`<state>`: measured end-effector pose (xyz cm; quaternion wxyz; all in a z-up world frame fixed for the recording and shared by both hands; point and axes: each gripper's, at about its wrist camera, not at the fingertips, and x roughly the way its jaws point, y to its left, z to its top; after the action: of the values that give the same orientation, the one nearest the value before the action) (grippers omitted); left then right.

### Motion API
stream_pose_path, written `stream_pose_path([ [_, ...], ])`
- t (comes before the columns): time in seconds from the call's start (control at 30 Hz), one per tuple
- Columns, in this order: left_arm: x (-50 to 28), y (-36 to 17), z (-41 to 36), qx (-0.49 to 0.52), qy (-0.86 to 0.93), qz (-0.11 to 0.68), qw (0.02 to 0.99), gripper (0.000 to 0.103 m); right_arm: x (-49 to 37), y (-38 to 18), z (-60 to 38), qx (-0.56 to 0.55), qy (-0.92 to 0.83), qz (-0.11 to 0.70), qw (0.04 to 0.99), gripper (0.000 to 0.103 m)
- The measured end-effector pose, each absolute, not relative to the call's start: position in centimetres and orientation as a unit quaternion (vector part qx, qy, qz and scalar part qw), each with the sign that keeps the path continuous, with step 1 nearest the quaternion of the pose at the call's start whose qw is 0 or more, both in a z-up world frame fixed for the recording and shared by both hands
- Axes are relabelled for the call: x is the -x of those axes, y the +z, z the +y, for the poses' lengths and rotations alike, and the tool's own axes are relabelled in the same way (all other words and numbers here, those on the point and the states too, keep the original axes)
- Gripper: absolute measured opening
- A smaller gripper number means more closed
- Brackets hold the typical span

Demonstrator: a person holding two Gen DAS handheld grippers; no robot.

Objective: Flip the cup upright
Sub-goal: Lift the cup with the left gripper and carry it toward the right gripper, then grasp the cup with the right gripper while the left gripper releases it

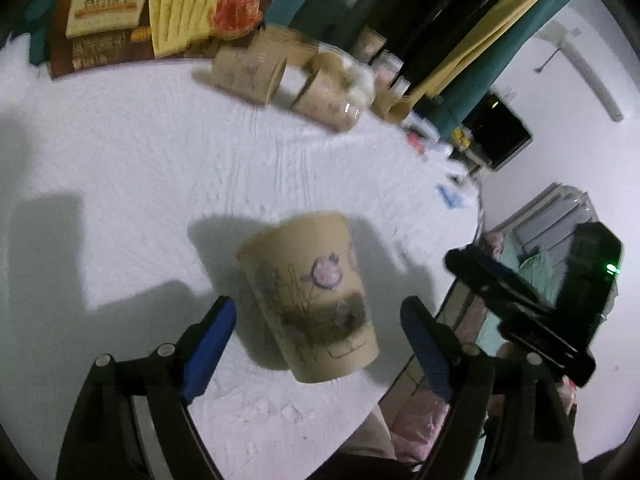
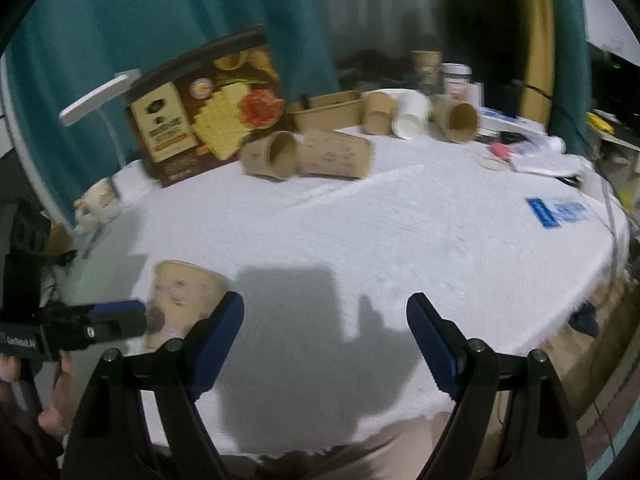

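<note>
While we look along the left gripper [image 1: 318,320], we see its blue-padded fingers [image 1: 210,350] spread wide with the paper cup [image 1: 316,300] standing between them, touching neither pad as far as we can tell. That cup is kraft brown with a purple cartoon print, and it rests on the white tablecloth [image 1: 120,152] near the table's front edge; the blur keeps us from saying which end is up. From the right wrist camera we find the same cup [image 2: 188,292] at lower left, partly hidden behind the left tool, whose blue-tipped finger [image 2: 116,314] crosses in front of it. Our right gripper [image 2: 326,334] is also released, its jaws far apart over bare cloth [image 2: 400,232] and gripping nothing, well apart from the cup. Farther back on the table we see two printed brown cups lying on their sides [image 2: 308,154], touching each other, just in front of a cracker box [image 2: 208,108] that leans against the teal curtain [image 2: 120,20]. Behind them sit a brown paper tray [image 2: 328,110], more brown cups and a white cup [image 2: 410,116] on its side. A blue logo [image 2: 556,211] marks the cloth at right.
</note>
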<state>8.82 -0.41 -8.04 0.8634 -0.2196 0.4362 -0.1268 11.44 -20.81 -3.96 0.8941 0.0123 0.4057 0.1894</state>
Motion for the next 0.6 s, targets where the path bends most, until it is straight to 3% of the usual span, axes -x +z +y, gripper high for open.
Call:
stream_pose_path([
  [0.2,-6.2,-5.6,3.6,0.173,-0.058,0.382,0.906,0.085,-12.9,-3.5,-15.9,0.028,0.264,0.434,0.861,0.082],
  [0.6,-3.1,-7.1,8.9,0.181,-0.01,0.383,0.906,0.085,-16.1,-6.8,-9.7,0.019,0.325,0.564,0.759,0.082],
])
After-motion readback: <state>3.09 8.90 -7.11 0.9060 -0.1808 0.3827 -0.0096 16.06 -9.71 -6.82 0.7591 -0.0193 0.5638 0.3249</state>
